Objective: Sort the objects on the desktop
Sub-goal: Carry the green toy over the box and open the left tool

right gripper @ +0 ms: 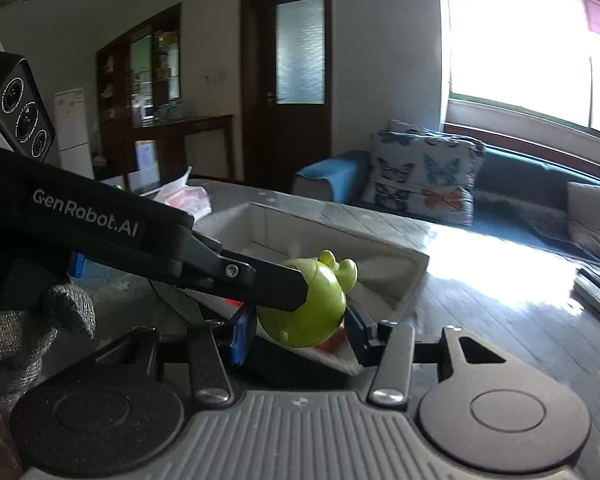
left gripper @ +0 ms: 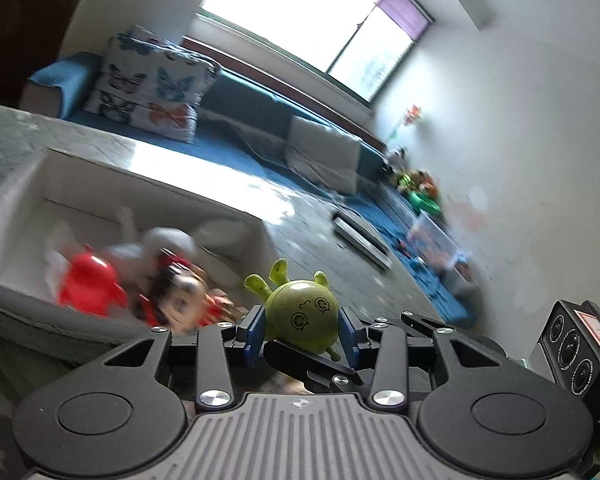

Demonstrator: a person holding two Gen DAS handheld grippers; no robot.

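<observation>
A: What has the left hand-held gripper (left gripper: pixel 302 330) got?
B: The green round toy (left gripper: pixel 302 316), pinched between both blue pads, raised off the bench (left gripper: pixel 320 256) just beside the white box (left gripper: pixel 188 196).
A: And the right hand-held gripper (right gripper: pixel 300 338)?
B: Its fingers sit on either side of the same toy; whether they touch it, I cannot tell.
A: What's in the box?
B: A red toy (left gripper: pixel 88 284) and a doll (left gripper: pixel 180 296), both blurred. A grey-gloved hand (right gripper: pixel 24 332) grips the left tool
</observation>
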